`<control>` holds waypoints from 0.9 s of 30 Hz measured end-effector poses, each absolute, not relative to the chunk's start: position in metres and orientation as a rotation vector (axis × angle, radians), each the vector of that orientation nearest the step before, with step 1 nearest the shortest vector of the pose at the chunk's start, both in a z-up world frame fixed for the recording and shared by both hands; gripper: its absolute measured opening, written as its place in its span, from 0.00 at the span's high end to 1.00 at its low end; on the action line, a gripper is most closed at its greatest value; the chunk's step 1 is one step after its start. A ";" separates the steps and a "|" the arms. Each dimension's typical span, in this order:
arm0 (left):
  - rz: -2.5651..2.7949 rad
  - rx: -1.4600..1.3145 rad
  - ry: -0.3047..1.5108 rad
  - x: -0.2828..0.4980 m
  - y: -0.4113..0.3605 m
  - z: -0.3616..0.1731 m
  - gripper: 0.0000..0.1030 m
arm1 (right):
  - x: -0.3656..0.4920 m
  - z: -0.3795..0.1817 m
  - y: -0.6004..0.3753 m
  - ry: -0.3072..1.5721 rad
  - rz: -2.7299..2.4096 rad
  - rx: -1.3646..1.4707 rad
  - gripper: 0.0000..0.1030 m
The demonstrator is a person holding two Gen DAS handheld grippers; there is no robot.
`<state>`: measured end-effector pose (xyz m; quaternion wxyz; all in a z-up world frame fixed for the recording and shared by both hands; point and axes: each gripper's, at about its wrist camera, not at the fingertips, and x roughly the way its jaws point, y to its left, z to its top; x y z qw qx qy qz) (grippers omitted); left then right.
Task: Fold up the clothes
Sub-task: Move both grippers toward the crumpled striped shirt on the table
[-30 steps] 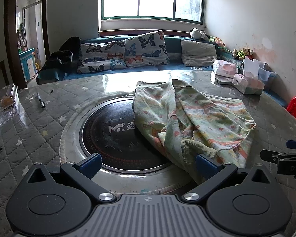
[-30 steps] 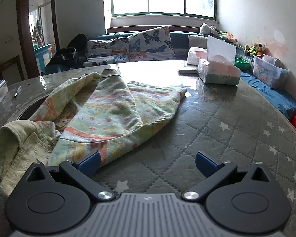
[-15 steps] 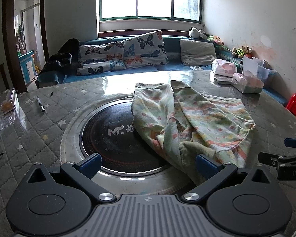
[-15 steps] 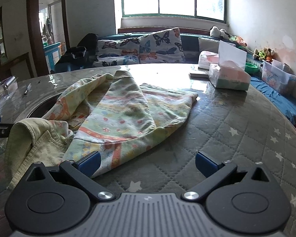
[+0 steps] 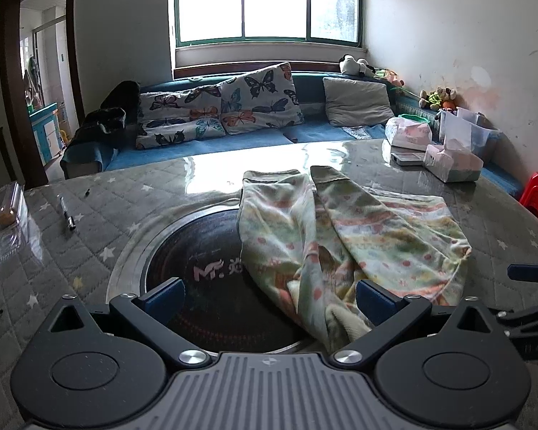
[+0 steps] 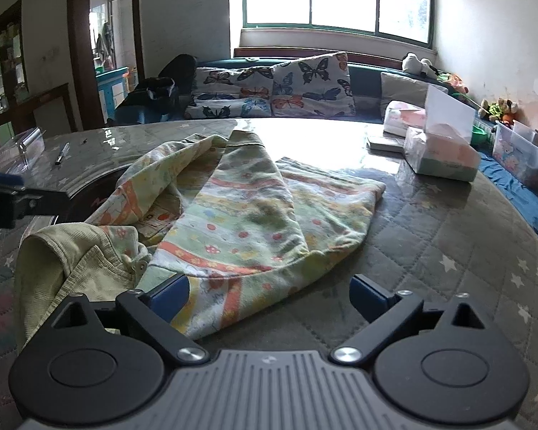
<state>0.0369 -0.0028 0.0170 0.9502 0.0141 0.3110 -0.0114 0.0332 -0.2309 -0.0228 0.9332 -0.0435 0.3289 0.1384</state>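
the patterned garment lay crumpled on the round table, partly draped over the dark inset disc at its centre, with its ribbed green collar bunched at the near edge. the left gripper stood wide apart above the disc, gripping nothing, its right finger just beside the cloth. the right gripper was likewise spread wide and empty, low over the garment's near hem. a tissue box and a pen rested on the table, well apart from the garment.
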 end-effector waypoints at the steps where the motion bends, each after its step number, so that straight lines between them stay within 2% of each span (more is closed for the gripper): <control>1: -0.028 0.032 0.632 0.041 -0.004 0.018 0.00 | 0.035 -0.022 -0.230 0.674 0.287 -0.090 0.08; 6: -0.060 0.059 0.635 0.062 -0.011 0.018 0.02 | 0.048 -0.019 -0.226 0.673 0.307 -0.103 0.11; 21: -0.127 0.125 0.700 0.139 -0.024 0.001 0.31 | 0.113 -0.016 -0.216 0.695 0.349 -0.124 0.26; 24: -0.132 0.116 0.723 0.153 -0.022 -0.005 0.43 | 0.132 -0.018 -0.214 0.707 0.354 -0.118 0.32; 27: -0.136 0.104 0.748 0.162 -0.018 -0.011 0.67 | 0.152 -0.021 -0.211 0.722 0.357 -0.112 0.36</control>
